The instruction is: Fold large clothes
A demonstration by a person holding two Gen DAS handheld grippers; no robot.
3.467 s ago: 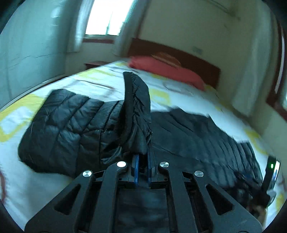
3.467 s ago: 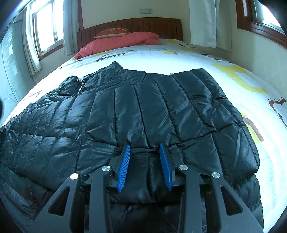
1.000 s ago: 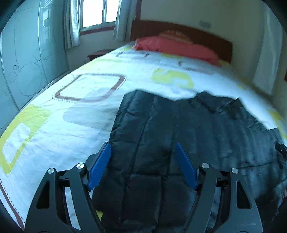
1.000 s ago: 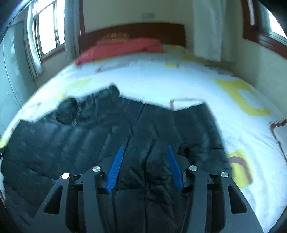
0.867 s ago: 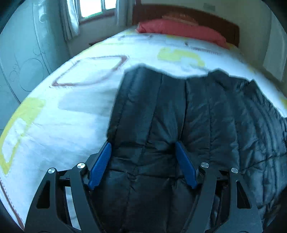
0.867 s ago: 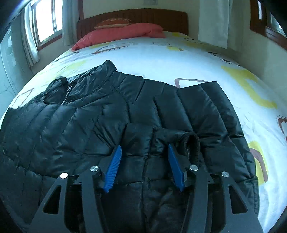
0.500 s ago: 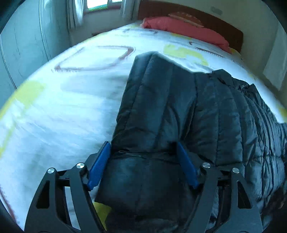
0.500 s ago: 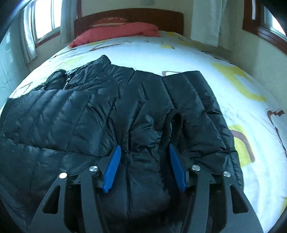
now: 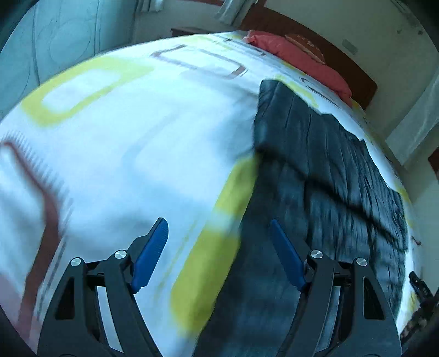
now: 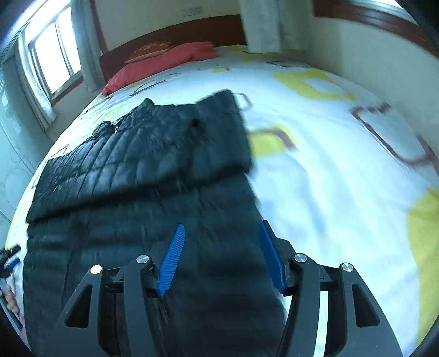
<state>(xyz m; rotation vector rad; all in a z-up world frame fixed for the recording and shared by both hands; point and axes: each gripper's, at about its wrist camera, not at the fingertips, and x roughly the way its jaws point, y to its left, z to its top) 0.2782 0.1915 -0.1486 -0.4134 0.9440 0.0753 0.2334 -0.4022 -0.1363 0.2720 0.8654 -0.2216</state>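
A black quilted puffer jacket lies flat on the bed, its far part folded over the near part along a crosswise edge; it also shows in the right wrist view. My left gripper is open and empty above the jacket's left edge, one blue finger over the sheet, the other over the jacket. My right gripper is open and empty above the jacket's near right corner. Both views are motion-blurred.
The bed has a white sheet with yellow and brown squares. Red pillows lie by the wooden headboard. A window is at the left, a curtain at the back right.
Both grippers have drawn back and apart from over the jacket toward its outer edges, still open. The jacket now lies with a folded layer on top.
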